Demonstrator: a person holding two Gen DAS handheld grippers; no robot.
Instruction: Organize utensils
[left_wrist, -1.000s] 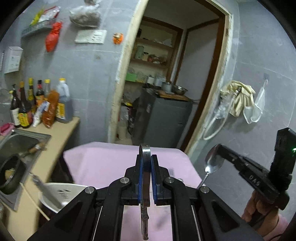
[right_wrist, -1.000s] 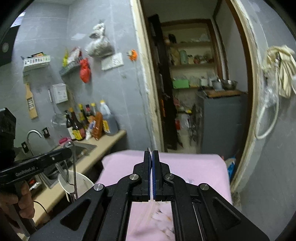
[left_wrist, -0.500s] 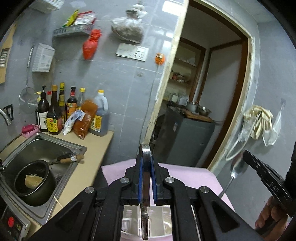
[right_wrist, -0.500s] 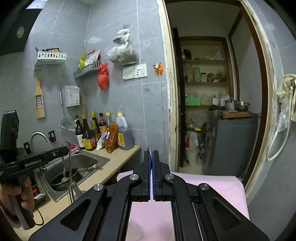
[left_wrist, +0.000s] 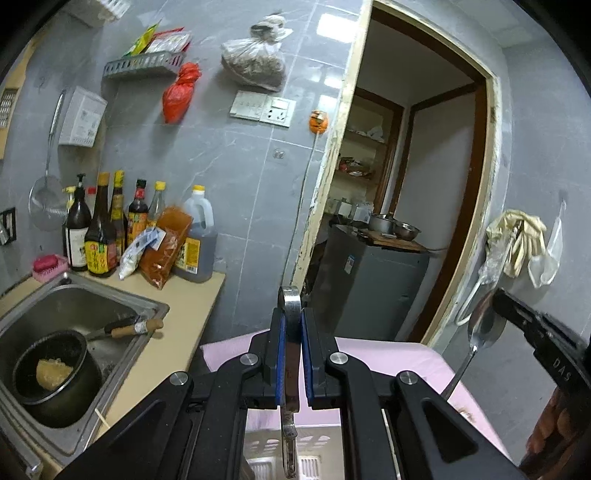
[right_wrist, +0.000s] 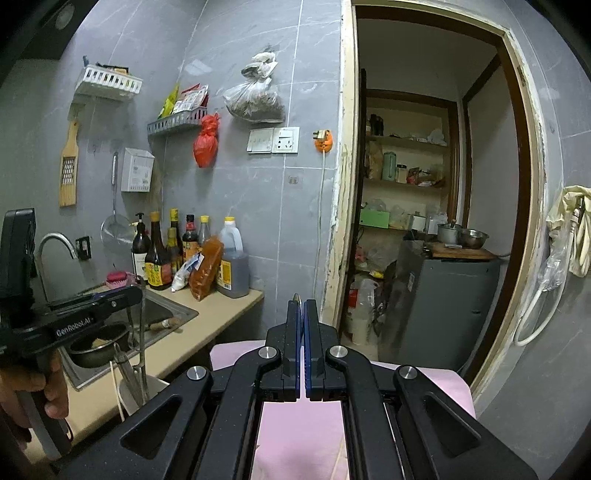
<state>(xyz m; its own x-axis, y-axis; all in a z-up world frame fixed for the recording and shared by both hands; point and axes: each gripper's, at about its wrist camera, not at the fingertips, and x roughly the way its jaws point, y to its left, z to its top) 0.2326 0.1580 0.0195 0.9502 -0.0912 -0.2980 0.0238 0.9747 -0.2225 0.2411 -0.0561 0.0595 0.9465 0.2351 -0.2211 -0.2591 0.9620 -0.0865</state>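
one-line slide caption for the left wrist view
Left gripper clamps a flat metal utensil above a white slotted basket on pink cloth.

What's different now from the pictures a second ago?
Both views swung left, off the pink table and toward the sink and bottles. A white basket now sits under the left gripper. Unchanged: the left gripper still clamps a metal utensil, and the right gripper still holds the spoon.
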